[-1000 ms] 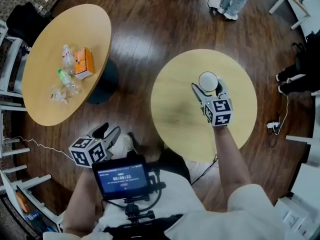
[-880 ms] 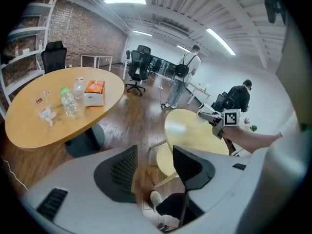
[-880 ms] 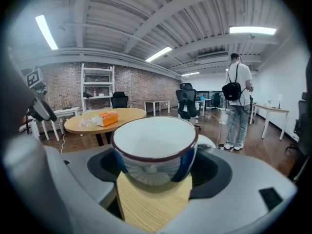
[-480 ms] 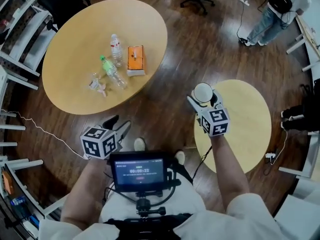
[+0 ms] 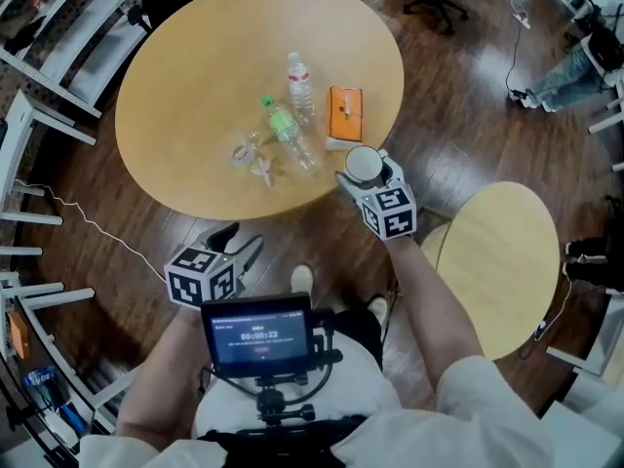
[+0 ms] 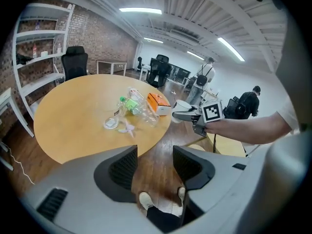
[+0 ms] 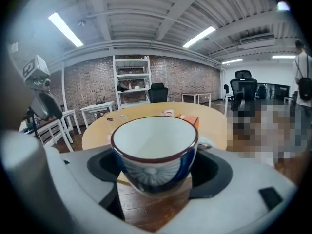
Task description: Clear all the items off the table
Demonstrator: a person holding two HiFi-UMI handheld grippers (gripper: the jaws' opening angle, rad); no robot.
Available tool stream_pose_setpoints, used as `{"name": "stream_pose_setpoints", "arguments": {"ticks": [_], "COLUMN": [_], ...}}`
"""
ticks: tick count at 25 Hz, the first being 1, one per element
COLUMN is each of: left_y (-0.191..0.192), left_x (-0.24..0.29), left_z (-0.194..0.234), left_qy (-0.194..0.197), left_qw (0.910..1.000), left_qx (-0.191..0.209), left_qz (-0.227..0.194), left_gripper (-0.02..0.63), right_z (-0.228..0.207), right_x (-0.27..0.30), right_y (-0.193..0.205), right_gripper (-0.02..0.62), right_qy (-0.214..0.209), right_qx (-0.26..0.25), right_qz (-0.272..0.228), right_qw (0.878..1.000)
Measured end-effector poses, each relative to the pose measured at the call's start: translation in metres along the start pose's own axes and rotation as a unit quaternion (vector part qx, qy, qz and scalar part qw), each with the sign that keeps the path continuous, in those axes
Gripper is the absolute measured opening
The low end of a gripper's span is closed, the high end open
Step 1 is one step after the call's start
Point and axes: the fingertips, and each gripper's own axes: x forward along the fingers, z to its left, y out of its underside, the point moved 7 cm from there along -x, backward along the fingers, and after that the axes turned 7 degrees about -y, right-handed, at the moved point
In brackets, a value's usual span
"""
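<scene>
Carried to the big table's (image 5: 175, 86) near edge at centre frame, from the small table (image 5: 497, 261) now at lower right, the cup (image 7: 155, 150) sat pinched in the right claw (image 5: 369, 174). The step looked like carrying, with setting it down beside the orange box (image 5: 344, 113) next. The left claw (image 5: 239, 247) gaped empty. The cup's handle was mostly hidden.

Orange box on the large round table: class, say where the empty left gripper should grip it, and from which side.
Probably across its two long sides, near the middle, coming down from above. The orange box lies flat, broad face up, so its narrow width likely suits the open left gripper; a clear bottle lies near one long side.
</scene>
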Motion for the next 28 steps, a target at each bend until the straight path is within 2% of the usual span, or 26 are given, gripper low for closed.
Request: {"name": "stream_pose_setpoints", "arguments": {"ticks": [4, 9, 17, 25, 28], "left_y": [0.010, 0.019, 0.030, 0.033, 0.029], "left_x": [-0.003, -0.009, -0.009, -0.003, 0.002], "left_z": [0.024, 0.052, 0.072, 0.068, 0.063], "left_qy": [-0.001, -0.007, -0.021, -0.004, 0.005], "left_qw": [0.9999, 0.9992, 0.9983, 0.9986, 0.9989], "left_qx": [-0.014, -0.036, -0.050, -0.044, -0.036], "left_qz": [0.010, 0.017, 0.022, 0.028, 0.030], "left_gripper": [0.233, 0.233, 0.233, 0.233, 0.233], "right_z": [-0.004, -0.019, -0.045, -0.043, -0.041], "right_x": [0.045, 0.081, 0.112, 0.101, 0.098], "right_y": [0.000, -0.017, -0.026, -0.013, -0.014], "right_gripper": [0.410, 0.410, 0.413, 0.416, 0.457], "right_qy": [0.006, 0.012, 0.033, 0.046, 0.040], "right_qx": [0.002, -0.017, -0.046, 0.012, 0.023], "right_qz": [0.018, 0.013, 0.007, -0.003, -0.002], "right_qw": [1.000, 1.000, 0.998, 0.999, 0.999]}}
